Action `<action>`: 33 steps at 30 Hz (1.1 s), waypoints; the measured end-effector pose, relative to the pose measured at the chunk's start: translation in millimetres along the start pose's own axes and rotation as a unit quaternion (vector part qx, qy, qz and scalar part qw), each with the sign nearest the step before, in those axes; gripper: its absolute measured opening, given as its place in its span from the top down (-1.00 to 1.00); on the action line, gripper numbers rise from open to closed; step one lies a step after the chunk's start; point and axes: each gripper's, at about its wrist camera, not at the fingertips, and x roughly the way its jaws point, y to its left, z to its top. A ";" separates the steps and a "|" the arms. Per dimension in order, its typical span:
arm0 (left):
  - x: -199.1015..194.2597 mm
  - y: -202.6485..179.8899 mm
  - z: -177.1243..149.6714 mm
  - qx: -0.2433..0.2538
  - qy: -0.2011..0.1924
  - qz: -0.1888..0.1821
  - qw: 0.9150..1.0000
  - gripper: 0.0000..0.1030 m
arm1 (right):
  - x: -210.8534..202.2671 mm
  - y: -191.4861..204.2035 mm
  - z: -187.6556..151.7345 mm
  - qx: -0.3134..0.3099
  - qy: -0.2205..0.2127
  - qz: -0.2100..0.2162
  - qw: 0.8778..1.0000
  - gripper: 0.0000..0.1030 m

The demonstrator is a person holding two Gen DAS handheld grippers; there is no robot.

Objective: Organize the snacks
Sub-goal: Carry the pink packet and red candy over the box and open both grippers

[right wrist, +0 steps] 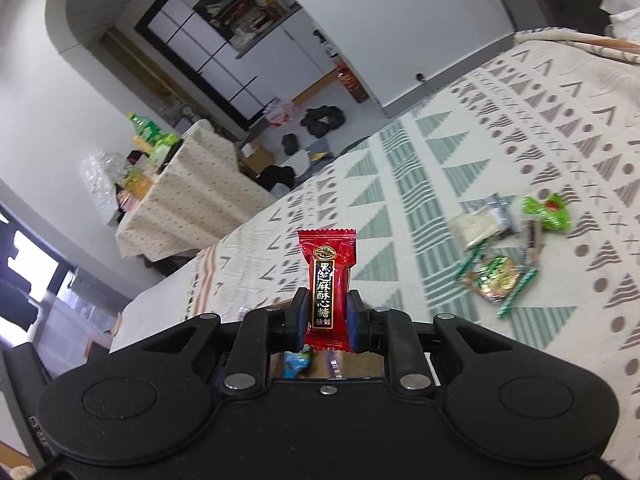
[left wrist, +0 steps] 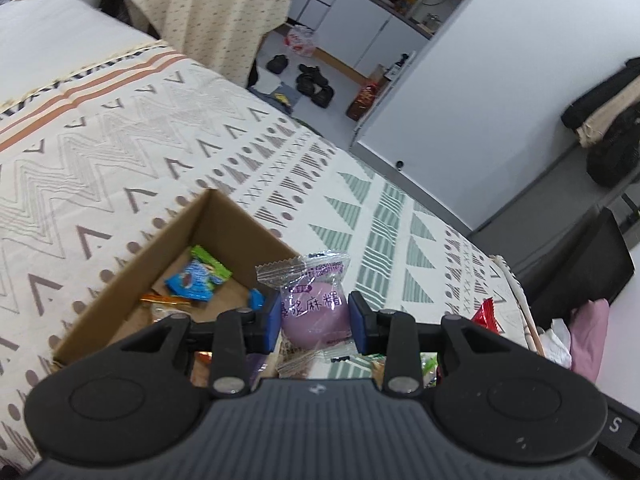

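- Left wrist view, far left: bed (left wrist: pixel 120 152) under a cream cover with zigzag, triangle and dot patterns; plain white stretch toward the upper left.
- Cardboard box (left wrist: pixel 224 216), open-topped, sits on the bed left of the left gripper (left wrist: pixel 314 316). Inside it: a blue-and-green snack packet (left wrist: pixel 198 276), an orange wrapper (left wrist: pixel 166 300) just below it, a small blue piece near the jaws.
- Left gripper jaws clenched on a purple mochi ball (left wrist: pixel 314 312) in a clear crimped wrapper with purple print; blue pads press on both sides. The ball is held up off the bed, just right of the box's near corner.
- More wrappers show under the gripper body, too hidden to identify.
- Right of the jaws: a red wrapper tip (left wrist: pixel 486 316) near the bed's edge.
- Beyond the bed: floor with dark shoes (left wrist: pixel 314 84), white cabinets, a cloth-draped table (left wrist: pixel 216 12).
- Right wrist view, left side: the draped table carrying green bottles (right wrist: pixel 150 134) and packets.
- Centre: right gripper (right wrist: pixel 328 320) jaws clamped on a red candy (right wrist: pixel 328 280) with black-and-gold label, standing upright between the pads, held above the bed.
- Right: loose snacks lying on the cover, well apart from the jaws — a pale packet (right wrist: pixel 478 226), a bright green packet (right wrist: pixel 546 212), a green-and-gold wrapper (right wrist: pixel 494 276); all motion-blurred.
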 end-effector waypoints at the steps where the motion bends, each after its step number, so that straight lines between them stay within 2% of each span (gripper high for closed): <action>1: -0.4 3.2 1.3 -0.004 0.001 0.001 1.000 0.34 | 2.4 3.5 -1.1 -0.002 0.002 0.002 1.000 0.62; 13: 0.8 48.1 22.9 -0.060 0.000 0.030 0.998 0.33 | 30.1 30.9 -22.8 -0.015 0.030 0.017 0.999 0.62; 19: 8.8 53.8 24.5 -0.070 0.013 0.030 0.997 0.33 | 46.1 39.3 -32.1 -0.019 0.046 0.013 0.999 0.62; 25: 9.0 57.6 24.1 -0.080 0.004 0.043 0.996 0.33 | 56.2 45.9 -31.3 -0.016 0.048 0.016 0.999 0.62; 28: 6.4 59.3 25.0 -0.085 -0.003 0.051 0.995 0.24 | 59.9 49.8 -29.0 -0.019 0.046 0.021 0.999 0.62; 31: 5.5 59.6 25.5 -0.089 -0.006 0.055 0.995 0.09 | 63.0 54.6 -27.1 -0.034 0.050 0.032 0.998 0.50; 33: 5.7 58.4 25.6 -0.088 -0.007 0.060 0.994 -0.03 | 61.8 53.3 -26.3 -0.038 0.048 0.028 0.998 0.27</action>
